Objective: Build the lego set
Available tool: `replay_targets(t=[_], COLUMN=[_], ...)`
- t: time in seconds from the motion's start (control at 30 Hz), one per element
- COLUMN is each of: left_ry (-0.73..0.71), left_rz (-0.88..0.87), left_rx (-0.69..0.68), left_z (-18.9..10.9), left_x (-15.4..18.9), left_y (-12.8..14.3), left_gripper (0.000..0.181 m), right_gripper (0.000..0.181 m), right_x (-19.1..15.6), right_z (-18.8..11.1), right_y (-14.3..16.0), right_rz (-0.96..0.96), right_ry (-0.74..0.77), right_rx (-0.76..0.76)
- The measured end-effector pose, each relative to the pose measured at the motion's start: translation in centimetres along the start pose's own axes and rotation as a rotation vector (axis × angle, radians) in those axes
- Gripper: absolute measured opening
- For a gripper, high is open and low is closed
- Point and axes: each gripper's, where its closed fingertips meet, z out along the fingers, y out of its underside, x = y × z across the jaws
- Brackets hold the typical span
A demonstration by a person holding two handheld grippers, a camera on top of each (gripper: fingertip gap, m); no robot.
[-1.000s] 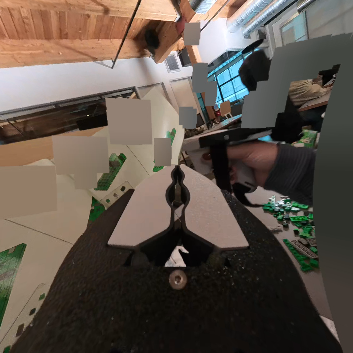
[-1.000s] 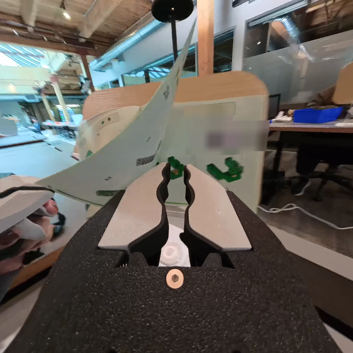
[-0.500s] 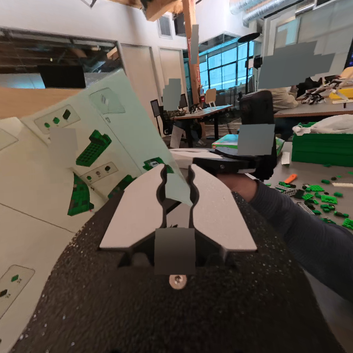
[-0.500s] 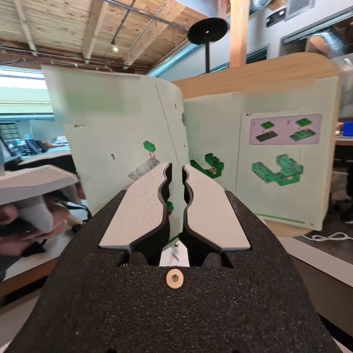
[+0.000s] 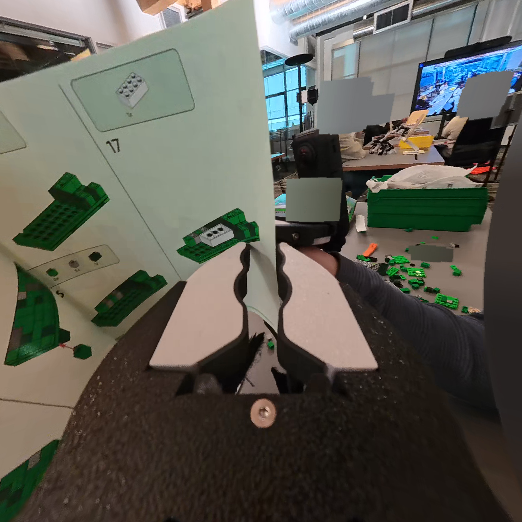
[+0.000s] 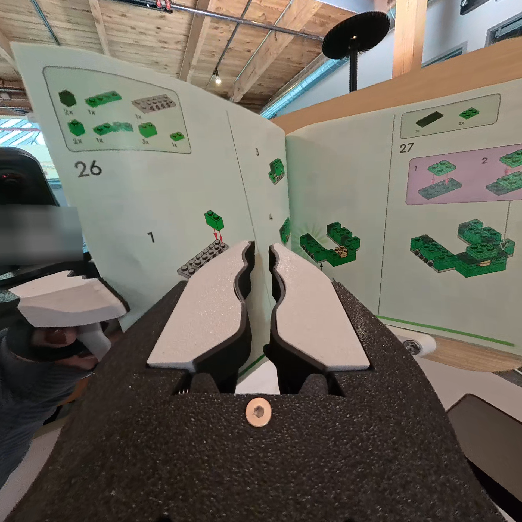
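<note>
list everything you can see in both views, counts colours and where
pale green paper instruction booklet: one, held upright and open between both grippers
loose green and dark plastic bricks: many, scattered on the grey table, right side of left wrist view
green plastic bin: one, far on the table, a white plastic bag on top
orange tool: one, beside the bricks
wall screen: one, lit, far right
black floor lamp: one, behind the booklet
left gripper: slightly apart, a page edge between its fingers
right gripper: slightly apart around a page
</note>
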Motion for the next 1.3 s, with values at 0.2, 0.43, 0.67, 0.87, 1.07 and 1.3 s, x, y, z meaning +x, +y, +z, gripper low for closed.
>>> replay_targets(t=[0.2, 0.43, 0.67, 0.87, 1.07, 1.3], left_ry=[0.048, -0.01, -0.037, -0.013, -0.007, -0.047], left_rz=[0.002, 0.049, 0.071, 0.052, 0.045, 0.029], left_rx=[0.012, -0.004, -0.002, -0.001, 0.003, 0.016], left_z=[0.4, 0.5, 0.7, 0.7, 0.8, 0.9], left_x=[0.9, 0.2, -0.2, 0.1, 0.1, -0.5], left_y=[-0.1, 0.1, 0.2, 0.2, 0.3, 0.1], left_gripper=[0.03, 0.018, 0.004, 0.006, 0.004, 0.0], right_gripper=[0.009, 0.009, 0.009, 0.008, 0.008, 0.008], right_x=[0.2, 0.2, 0.3, 0.5, 0.6, 0.8], right_z=[-0.2, -0.2, -0.2, -0.3, -0.4, -0.6], right_y=[-0.3, -0.6, -0.6, -0.7, -0.8, -1.0], right_rz=[0.011, 0.008, 0.012, 0.027, 0.036, 0.046], right_ry=[0.008, 0.013, 0.016, 0.015, 0.014, 0.015], right_rx=[0.019, 0.034, 0.035, 0.045, 0.05, 0.059])
